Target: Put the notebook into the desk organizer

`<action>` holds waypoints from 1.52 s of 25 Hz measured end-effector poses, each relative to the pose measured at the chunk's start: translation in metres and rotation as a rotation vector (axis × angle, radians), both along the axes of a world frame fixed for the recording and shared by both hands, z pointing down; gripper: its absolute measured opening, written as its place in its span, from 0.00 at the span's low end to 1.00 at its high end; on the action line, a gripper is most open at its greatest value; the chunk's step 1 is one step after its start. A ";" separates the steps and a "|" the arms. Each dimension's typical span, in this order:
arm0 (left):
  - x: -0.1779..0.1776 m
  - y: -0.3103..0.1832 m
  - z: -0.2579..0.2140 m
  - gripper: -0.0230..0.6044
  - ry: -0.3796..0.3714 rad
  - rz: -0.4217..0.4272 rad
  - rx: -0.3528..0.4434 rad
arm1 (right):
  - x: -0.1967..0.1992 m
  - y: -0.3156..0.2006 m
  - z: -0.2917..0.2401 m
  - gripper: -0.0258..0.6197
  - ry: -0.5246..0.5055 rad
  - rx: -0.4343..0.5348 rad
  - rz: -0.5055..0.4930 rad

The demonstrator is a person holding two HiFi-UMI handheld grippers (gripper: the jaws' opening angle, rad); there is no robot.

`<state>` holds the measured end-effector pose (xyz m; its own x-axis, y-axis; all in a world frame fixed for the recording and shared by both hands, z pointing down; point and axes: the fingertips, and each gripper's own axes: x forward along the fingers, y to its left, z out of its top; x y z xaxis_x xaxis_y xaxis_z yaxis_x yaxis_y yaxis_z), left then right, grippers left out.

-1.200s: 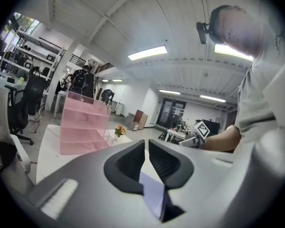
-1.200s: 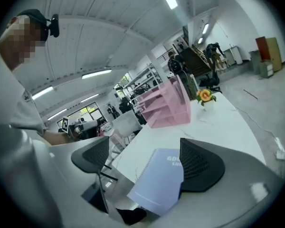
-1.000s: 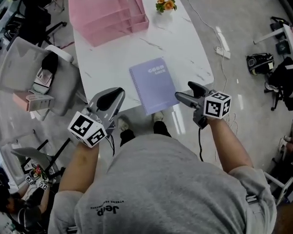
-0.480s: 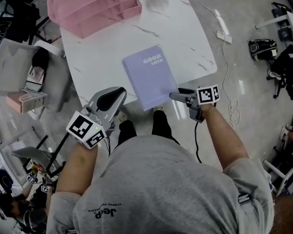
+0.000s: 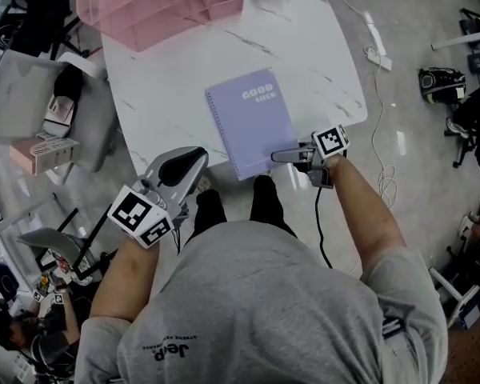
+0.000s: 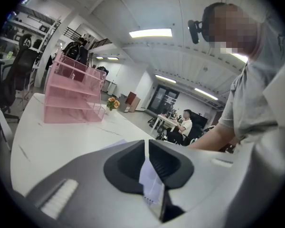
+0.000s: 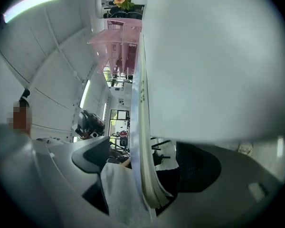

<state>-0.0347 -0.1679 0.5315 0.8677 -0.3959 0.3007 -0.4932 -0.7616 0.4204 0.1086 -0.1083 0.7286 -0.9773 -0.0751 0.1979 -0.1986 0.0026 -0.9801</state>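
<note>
The lavender spiral notebook lies flat on the white table, its near corner at the front edge. The pink desk organizer stands at the far left of the table; the left gripper view also shows this organizer. My right gripper is rolled onto its side at the notebook's near right corner. In the right gripper view the notebook's edge runs between the jaws of that gripper, and the pads stand clear of it. My left gripper hangs off the table's front left, shut and empty.
A small flower pot stands beyond the organizer. A grey chair with boxes on it sits left of the table. A power strip and cable lie on the floor to the right. The person's feet are under the front edge.
My right gripper has come down and left, rolled onto its side, and reached the notebook's near corner. The left gripper has sunk a little.
</note>
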 end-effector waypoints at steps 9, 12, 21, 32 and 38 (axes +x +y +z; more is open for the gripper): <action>-0.004 0.002 0.000 0.17 0.013 -0.015 -0.013 | -0.003 -0.014 0.005 0.23 0.038 -0.076 0.131; -0.007 0.004 -0.005 0.17 0.017 -0.020 -0.010 | 0.000 -0.013 0.007 0.22 0.080 -0.115 0.152; -0.026 0.006 -0.020 0.17 0.044 -0.059 0.002 | -0.006 0.003 -0.026 0.09 0.170 -0.157 0.087; -0.069 0.006 -0.036 0.17 0.074 -0.130 0.030 | -0.037 -0.028 -0.097 0.09 0.399 0.373 -0.282; -0.100 0.012 -0.033 0.17 0.067 -0.184 0.028 | -0.077 -0.077 -0.096 0.09 0.507 0.604 -0.511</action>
<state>-0.1350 -0.1558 0.4983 0.7977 -0.5570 0.2311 -0.5966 -0.6732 0.4369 0.0316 -0.1855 0.6327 -0.7281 0.1106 0.6765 -0.4359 0.6870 -0.5814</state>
